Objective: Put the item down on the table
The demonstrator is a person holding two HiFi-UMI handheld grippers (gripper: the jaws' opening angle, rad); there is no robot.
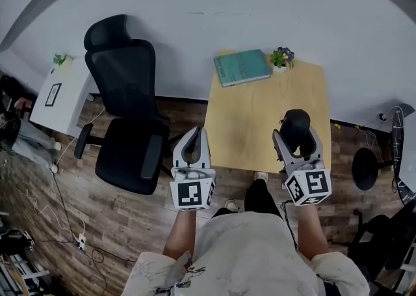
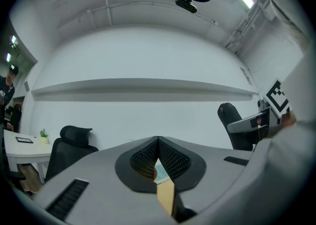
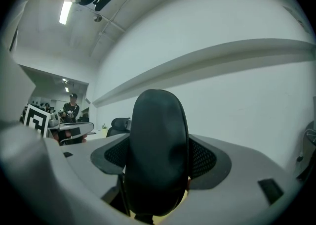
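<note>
Right gripper [image 1: 298, 140], carried in the person's right hand, is clamping a rounded black item [image 3: 156, 155] between its jaws, the dark shell filling the gap and covering most of the pads in the right gripper view. Seen from the head view, the item is hanging over the near right part of the light wooden table [image 1: 253, 125]; whether it is touching the top cannot be told. Left gripper [image 1: 193, 144] is hovering at the table's near left corner, its jaws meeting at the tips and gripping nothing. At the table's far edge a teal book [image 1: 242, 67] is lying flat, with a small potted plant [image 1: 281, 58] standing just beside it on the right. A black office chair [image 1: 127, 112] is standing left of the table, near the white wall [image 1: 195, 2]
</note>
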